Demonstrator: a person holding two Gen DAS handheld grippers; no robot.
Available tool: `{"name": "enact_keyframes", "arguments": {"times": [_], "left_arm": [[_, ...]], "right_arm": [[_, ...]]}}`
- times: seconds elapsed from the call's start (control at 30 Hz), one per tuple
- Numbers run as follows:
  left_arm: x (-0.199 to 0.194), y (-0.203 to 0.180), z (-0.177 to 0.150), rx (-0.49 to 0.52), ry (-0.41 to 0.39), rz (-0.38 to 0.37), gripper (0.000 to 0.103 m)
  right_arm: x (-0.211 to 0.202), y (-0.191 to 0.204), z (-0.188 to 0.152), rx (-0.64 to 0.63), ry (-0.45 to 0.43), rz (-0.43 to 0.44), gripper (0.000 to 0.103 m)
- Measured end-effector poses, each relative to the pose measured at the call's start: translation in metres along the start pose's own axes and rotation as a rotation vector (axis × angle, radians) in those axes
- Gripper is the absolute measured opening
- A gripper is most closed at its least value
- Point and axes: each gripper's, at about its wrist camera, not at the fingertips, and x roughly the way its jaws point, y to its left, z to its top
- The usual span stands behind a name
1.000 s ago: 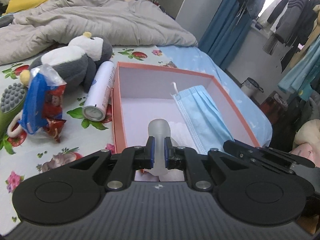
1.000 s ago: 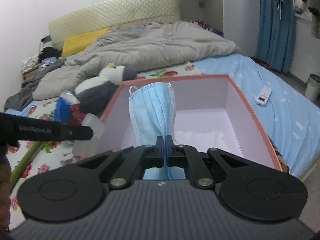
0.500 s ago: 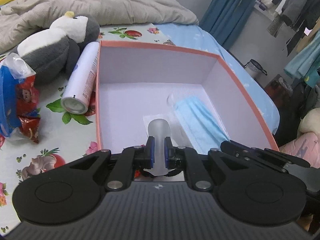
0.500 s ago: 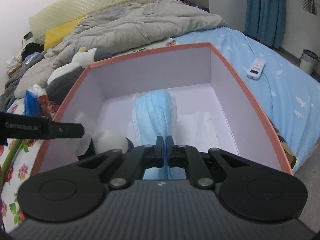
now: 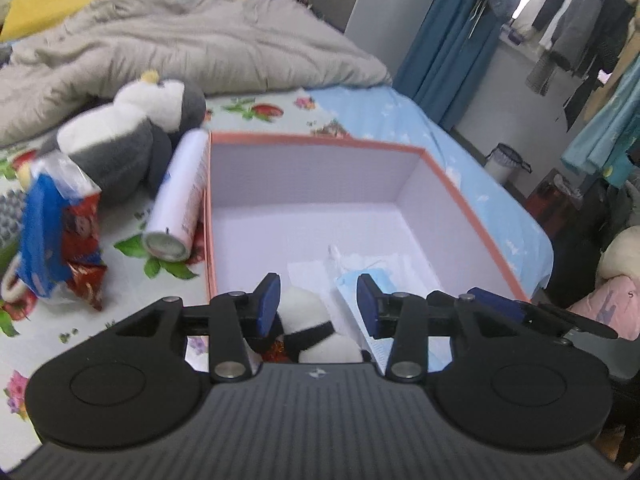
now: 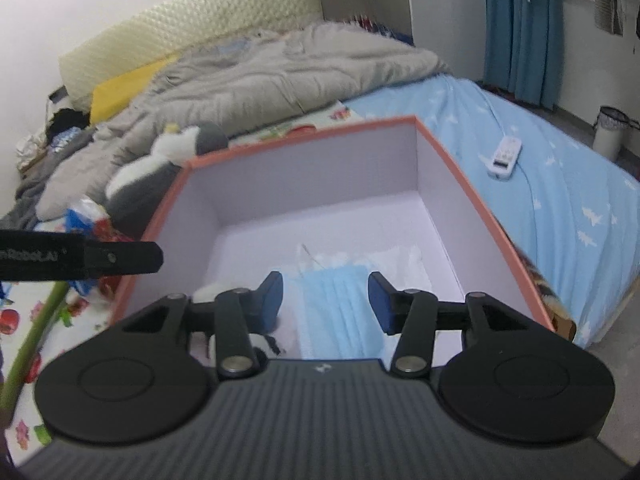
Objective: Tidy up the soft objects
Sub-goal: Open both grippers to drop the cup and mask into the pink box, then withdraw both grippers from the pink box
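Blue-padded left tongs (image 5: 318, 304) and right tongs (image 6: 326, 304), just opened and empty, tilt down over the box (image 5: 472, 200)

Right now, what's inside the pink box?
In the box lie a blue face mask, white tissue and a small black-and-white plush toy. The tools hide the box's near end.

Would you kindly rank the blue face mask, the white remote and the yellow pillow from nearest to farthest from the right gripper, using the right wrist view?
1. Blue face mask: in the box, right below the open right gripper.
2. White remote: on the blue sheet, beyond the box to the right.
3. Yellow pillow: by the headboard, far left.
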Motion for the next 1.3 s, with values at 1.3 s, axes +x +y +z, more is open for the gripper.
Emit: {"name": "enact_keyframes", "arguments": {"times": [1.3], "left_arm": [[-0.235, 0.088, -0.121, -0.113, -0.284, 0.194, 0.048]], "right_arm": [[-0.116, 0.144, -0.063, -0.232, -0.087, 0.307, 0.050]]}}
